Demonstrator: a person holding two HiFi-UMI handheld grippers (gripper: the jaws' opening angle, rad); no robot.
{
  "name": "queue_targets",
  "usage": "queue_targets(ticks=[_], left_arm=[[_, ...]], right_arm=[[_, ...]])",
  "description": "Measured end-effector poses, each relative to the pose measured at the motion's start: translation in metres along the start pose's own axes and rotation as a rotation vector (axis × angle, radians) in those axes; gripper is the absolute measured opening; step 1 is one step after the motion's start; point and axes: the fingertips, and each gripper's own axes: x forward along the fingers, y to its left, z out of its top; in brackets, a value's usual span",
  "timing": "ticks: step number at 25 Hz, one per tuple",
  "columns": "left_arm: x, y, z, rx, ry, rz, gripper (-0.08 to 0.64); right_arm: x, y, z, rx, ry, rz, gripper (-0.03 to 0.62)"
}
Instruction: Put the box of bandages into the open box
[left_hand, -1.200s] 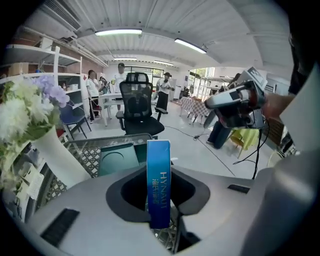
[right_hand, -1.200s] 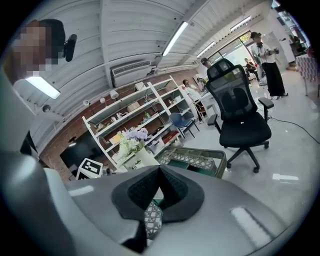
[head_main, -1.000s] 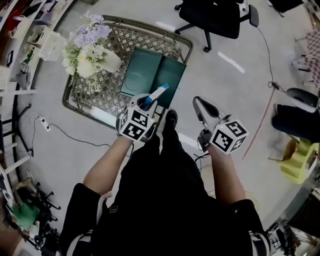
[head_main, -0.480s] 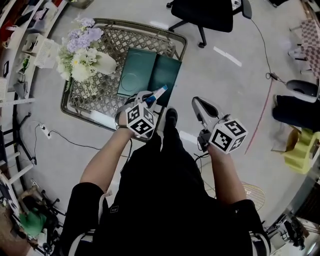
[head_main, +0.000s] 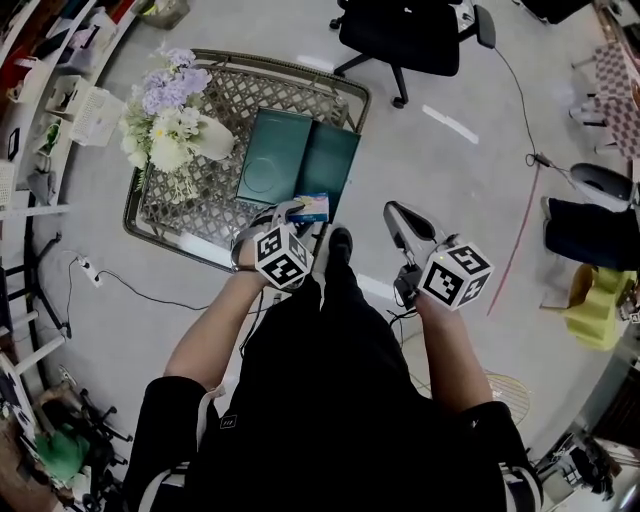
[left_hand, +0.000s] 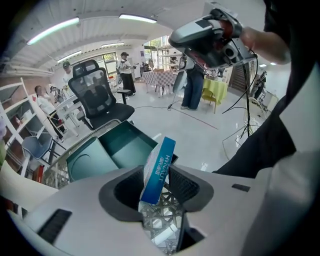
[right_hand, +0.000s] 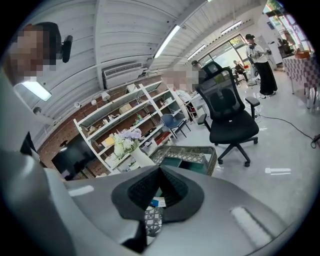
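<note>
One box of bandages (head_main: 312, 207) stands loose between the left gripper's (left_hand: 160, 175) just-opened, wide jaws, frame centre, at the lower edge of the one open box (head_main: 285, 155). Right gripper (right_hand: 160, 170): jaws together, nothing held.

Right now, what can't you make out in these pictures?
- Whether the bandage box has cleared the open box's edge: head view, its near end under the left tool, whose jaws have just been opening round it.
- Inside of the open box: right gripper view, behind the lattice table's rim.
- Shelf items: right gripper view, too small.
</note>
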Motion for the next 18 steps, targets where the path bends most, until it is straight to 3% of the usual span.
queue_targets(ticks=[6, 12, 18], left_arm=[[-0.008, -0.009, -0.004, -0.006, -0.003, -0.038, 0.149], [0.002, -0.005, -0.013, -0.061, 0.021, -0.049, 0.149], [0.006, 0.010, 0.003, -0.087, -0.006, -0.064, 0.150]], right_arm=[[0.001, -0.002, -0.001, 0.006, 0.008, -0.003, 0.009], [0.004, -0.001, -0.003, 0.010, 0.020, 0.004, 0.009], [0.005, -0.006, -0.009, 0.022, 0.031, 0.006, 0.009]])
